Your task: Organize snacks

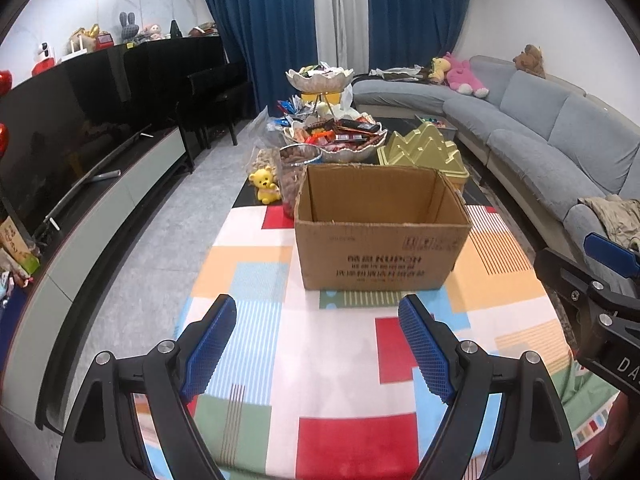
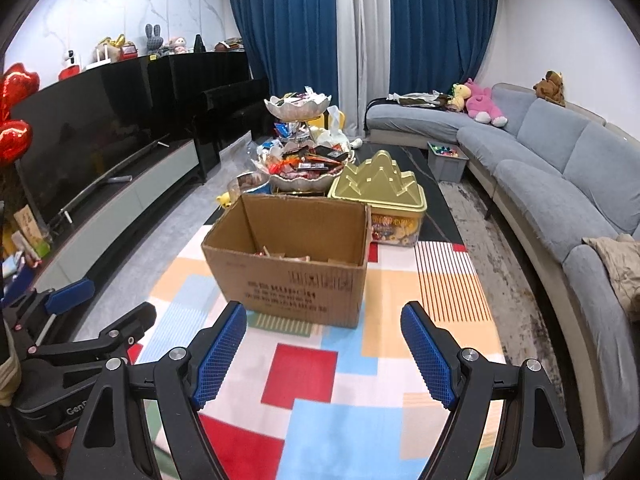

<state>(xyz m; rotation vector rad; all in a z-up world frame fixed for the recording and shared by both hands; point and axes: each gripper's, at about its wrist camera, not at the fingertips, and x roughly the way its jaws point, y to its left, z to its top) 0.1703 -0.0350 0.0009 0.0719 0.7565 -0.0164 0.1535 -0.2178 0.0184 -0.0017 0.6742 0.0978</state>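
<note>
An open cardboard box stands on the colourful patchwork tablecloth; a few snack packets lie on its floor in the right wrist view. Behind it a two-tier scalloped bowl stand holds a heap of wrapped snacks. My left gripper is open and empty, short of the box. My right gripper is open and empty too, beside the left one.
A gold mountain-shaped lidded tin sits right of the bowls. A jar of nuts and a yellow bear figure stand left of the box. A television lines the left, a grey sofa the right.
</note>
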